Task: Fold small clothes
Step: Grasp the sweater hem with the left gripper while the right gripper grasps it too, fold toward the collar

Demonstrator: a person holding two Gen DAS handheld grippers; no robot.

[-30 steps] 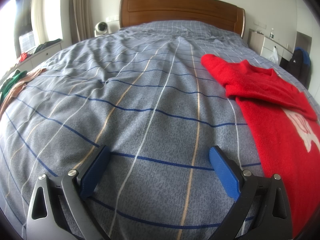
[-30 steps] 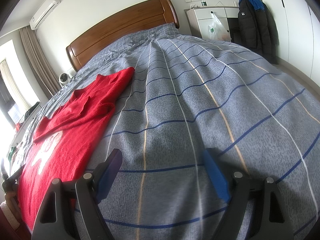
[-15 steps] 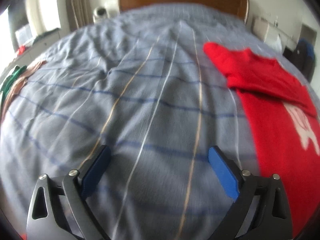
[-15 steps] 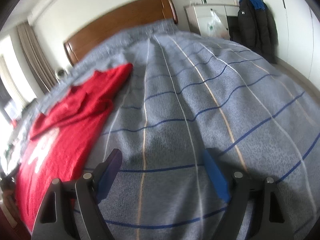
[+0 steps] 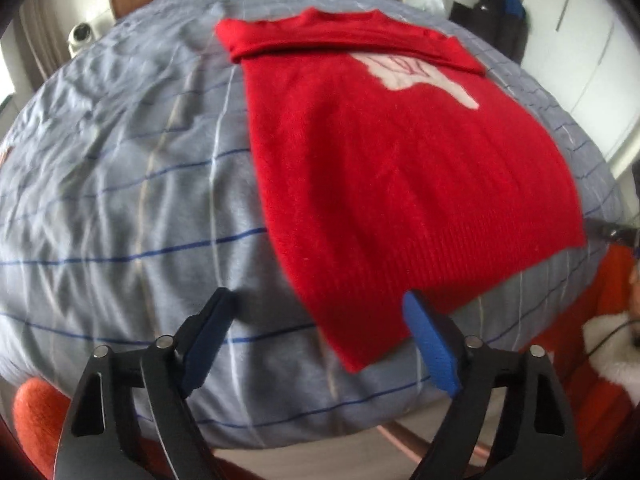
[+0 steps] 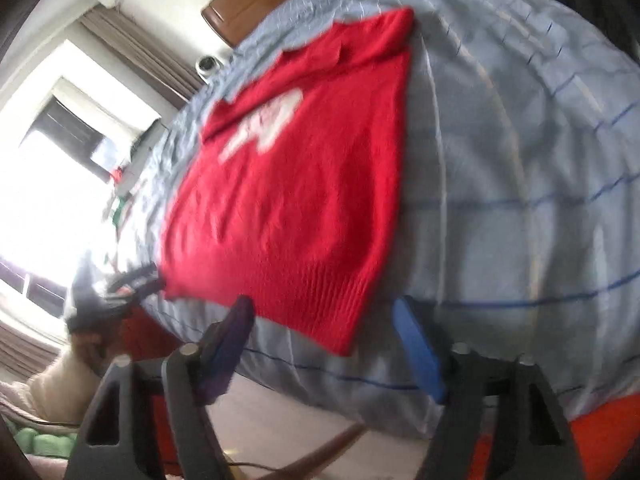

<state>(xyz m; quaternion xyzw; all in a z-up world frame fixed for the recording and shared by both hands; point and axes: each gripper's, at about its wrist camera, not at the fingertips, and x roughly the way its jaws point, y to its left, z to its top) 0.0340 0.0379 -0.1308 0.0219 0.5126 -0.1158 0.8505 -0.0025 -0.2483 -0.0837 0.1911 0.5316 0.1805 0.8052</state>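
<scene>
A red sweater (image 5: 392,168) with a white print lies flat on the grey checked bed, its sleeves folded across the top. Its ribbed hem faces me near the bed's front edge. My left gripper (image 5: 320,320) is open and empty, hovering just in front of the hem's left corner. In the right wrist view the sweater (image 6: 296,184) shows again, and my right gripper (image 6: 324,320) is open and empty above the hem's right corner. The left gripper also shows in the right wrist view (image 6: 120,284), at the far side of the hem.
The bed (image 5: 120,200) ends close below the hem, with floor beneath. A wooden headboard (image 6: 256,4) stands at the far end. A cabinet and a dark jacket (image 5: 500,20) stand at the right wall. A window (image 6: 48,184) is at the left.
Both grippers have pulled back and swung toward the sweater. They now look at its hem from the bed's front edge instead of at bare bedding. Both stayed open.
</scene>
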